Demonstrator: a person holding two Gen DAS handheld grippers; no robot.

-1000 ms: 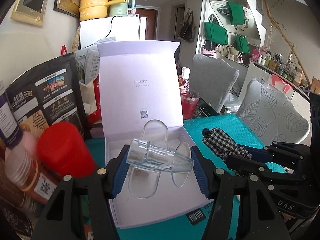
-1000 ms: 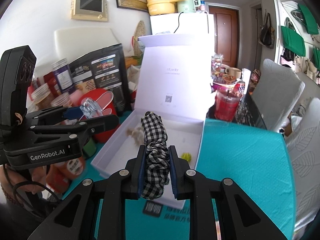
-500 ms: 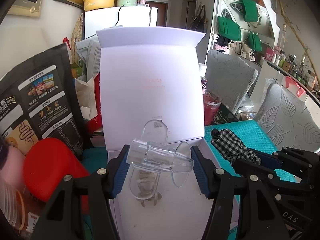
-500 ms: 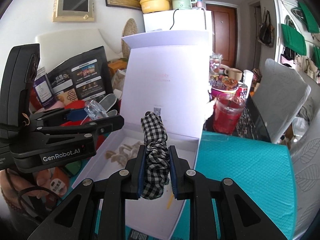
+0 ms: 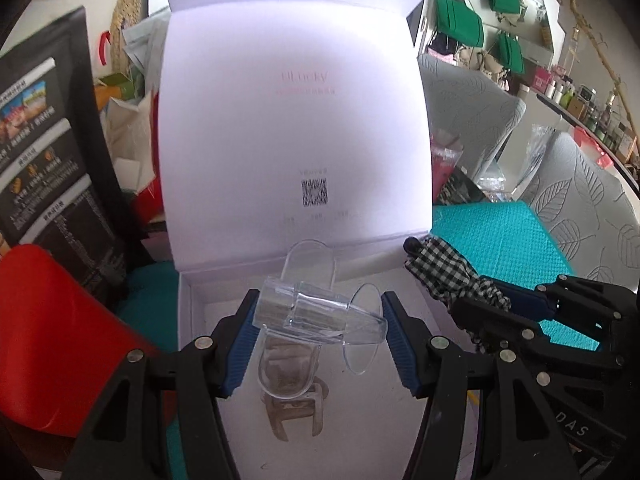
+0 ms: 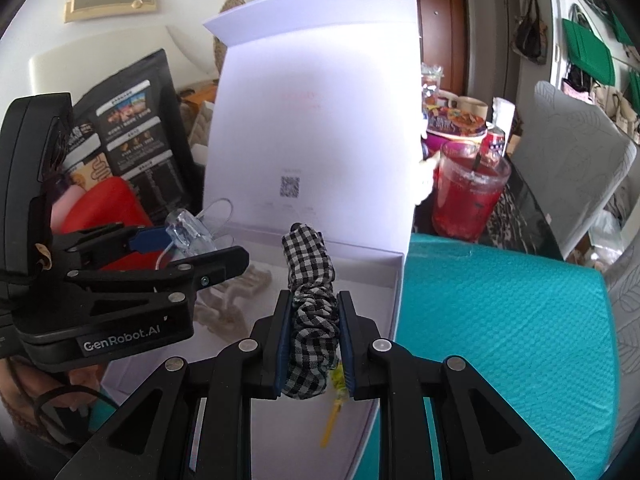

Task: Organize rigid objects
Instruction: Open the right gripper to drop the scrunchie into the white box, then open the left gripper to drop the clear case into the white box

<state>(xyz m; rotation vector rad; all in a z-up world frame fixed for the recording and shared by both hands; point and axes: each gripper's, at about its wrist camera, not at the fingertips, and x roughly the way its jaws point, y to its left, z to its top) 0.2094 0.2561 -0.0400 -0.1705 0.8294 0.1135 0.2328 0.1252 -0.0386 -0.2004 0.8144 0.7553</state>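
In the left wrist view, the left gripper (image 5: 318, 326) sits at the lower centre of the frame, its blue-padded fingers (image 5: 242, 338) pressed against both ends of a clear plastic hair clip (image 5: 316, 316) that lies crosswise between them, tilted slightly down to the right. Directly beyond it is an open white box (image 5: 192, 320) with its lid (image 5: 292, 120) standing upright and filling the middle of the frame; a small square code is printed low on the lid. On the box floor, below the clear clip, lies a beige hair clip (image 5: 296, 404). At the right of the same view, the right gripper (image 5: 492, 308) reaches in from the lower right, clamped on a black-and-white checked scrunchie (image 5: 444, 268) whose tip is over the box's right wall. In the right wrist view, the scrunchie (image 6: 310, 304) stands upright between narrowly closed fingers (image 6: 282, 344) at the lower centre, above the box floor, and a thin yellow item (image 6: 332, 412) on the box floor shows just below it. The teal mat (image 6: 500, 340) covers the lower right, a red drink cup (image 6: 468, 204) stands right of the lid, and a red container (image 5: 48, 340) sits at the left edge.
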